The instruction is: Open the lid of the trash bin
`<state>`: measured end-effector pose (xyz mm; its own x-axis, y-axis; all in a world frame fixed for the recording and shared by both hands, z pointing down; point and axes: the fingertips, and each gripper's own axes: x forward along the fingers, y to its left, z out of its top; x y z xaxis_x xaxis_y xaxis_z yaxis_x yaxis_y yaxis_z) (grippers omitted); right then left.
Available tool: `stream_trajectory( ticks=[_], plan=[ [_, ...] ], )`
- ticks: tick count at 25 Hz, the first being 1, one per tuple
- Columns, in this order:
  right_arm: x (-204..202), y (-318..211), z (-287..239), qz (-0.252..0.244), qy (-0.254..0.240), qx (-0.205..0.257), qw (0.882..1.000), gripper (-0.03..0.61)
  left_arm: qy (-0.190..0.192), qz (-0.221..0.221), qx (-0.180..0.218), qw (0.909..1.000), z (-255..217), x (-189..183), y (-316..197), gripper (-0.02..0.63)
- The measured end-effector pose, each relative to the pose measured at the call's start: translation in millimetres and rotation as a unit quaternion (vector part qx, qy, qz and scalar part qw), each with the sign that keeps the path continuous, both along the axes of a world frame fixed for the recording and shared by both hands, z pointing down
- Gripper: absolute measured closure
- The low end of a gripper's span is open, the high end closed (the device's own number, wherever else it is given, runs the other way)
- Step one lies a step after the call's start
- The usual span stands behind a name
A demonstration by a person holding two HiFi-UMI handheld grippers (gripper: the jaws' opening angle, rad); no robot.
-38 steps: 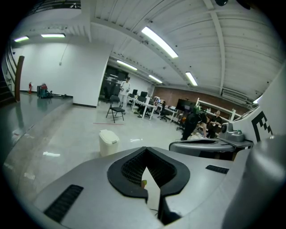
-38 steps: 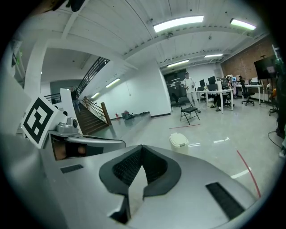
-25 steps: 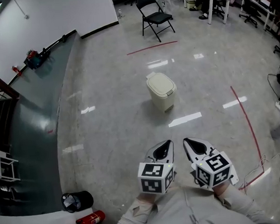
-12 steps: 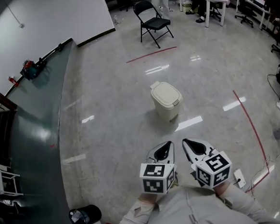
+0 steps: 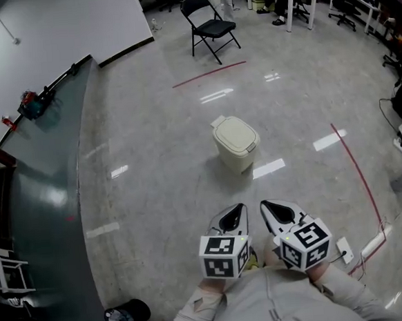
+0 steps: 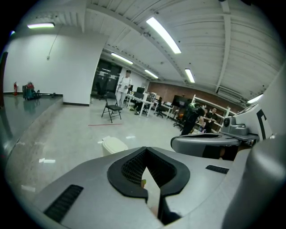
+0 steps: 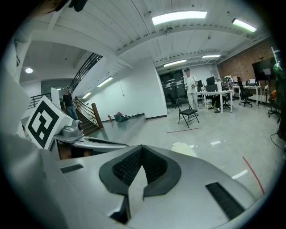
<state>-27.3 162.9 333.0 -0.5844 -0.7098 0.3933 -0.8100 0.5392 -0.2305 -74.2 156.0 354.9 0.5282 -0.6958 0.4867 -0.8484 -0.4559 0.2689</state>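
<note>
A cream trash bin [image 5: 236,144] with its lid down stands on the polished grey floor, well ahead of both grippers. It shows small in the left gripper view [image 6: 114,145] and in the right gripper view [image 7: 182,149]. My left gripper [image 5: 237,209] and right gripper [image 5: 268,206] are held side by side close to my body, pointing toward the bin. Both are shut with nothing between their jaws, as the left gripper [image 6: 145,148] and the right gripper [image 7: 142,146] show in their own views. Neither touches the bin.
A black folding chair [image 5: 208,25] stands beyond the bin. A dark green raised platform [image 5: 42,169] runs along the left. A small black bin [image 5: 127,316] sits at lower left. Red tape lines [image 5: 358,172] and a power strip [image 5: 344,251] lie to the right. Desks and people are at the far end.
The view has shifted forward and a little to the left; the red fire extinguisher has left the frame. The bin sits slightly lower in view. Both grippers keep their pose.
</note>
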Motion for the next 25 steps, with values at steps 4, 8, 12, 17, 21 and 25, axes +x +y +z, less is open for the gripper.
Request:
stream_trajectory(
  ticks=[4,8,12,17,21,25],
  plan=[
    [2,-14,7,0.002,0.009,-0.01,1.0,0.576,0.004,-0.001,-0.008,1.0,5,0,-15,0.609],
    [3,-35,9,-0.002,0.015,-0.012,1.0,0.576,0.006,-0.009,-0.009,0.9999,5,0,-33,0.609],
    [8,-62,15,-0.005,0.021,-0.014,1.0,0.575,0.007,-0.018,-0.012,0.9997,9,2,-57,0.609],
    [18,-106,15,-0.008,0.025,-0.014,1.0,0.576,0.002,-0.023,-0.02,0.9995,15,10,-96,0.609],
    [34,-142,15,-0.013,0.032,-0.018,0.999,0.577,0.001,-0.032,-0.025,0.9992,15,23,-129,0.609],
    [50,-178,17,-0.019,0.04,-0.021,0.999,0.575,0.0,-0.045,-0.027,0.9986,12,35,-163,0.609]
  ],
)
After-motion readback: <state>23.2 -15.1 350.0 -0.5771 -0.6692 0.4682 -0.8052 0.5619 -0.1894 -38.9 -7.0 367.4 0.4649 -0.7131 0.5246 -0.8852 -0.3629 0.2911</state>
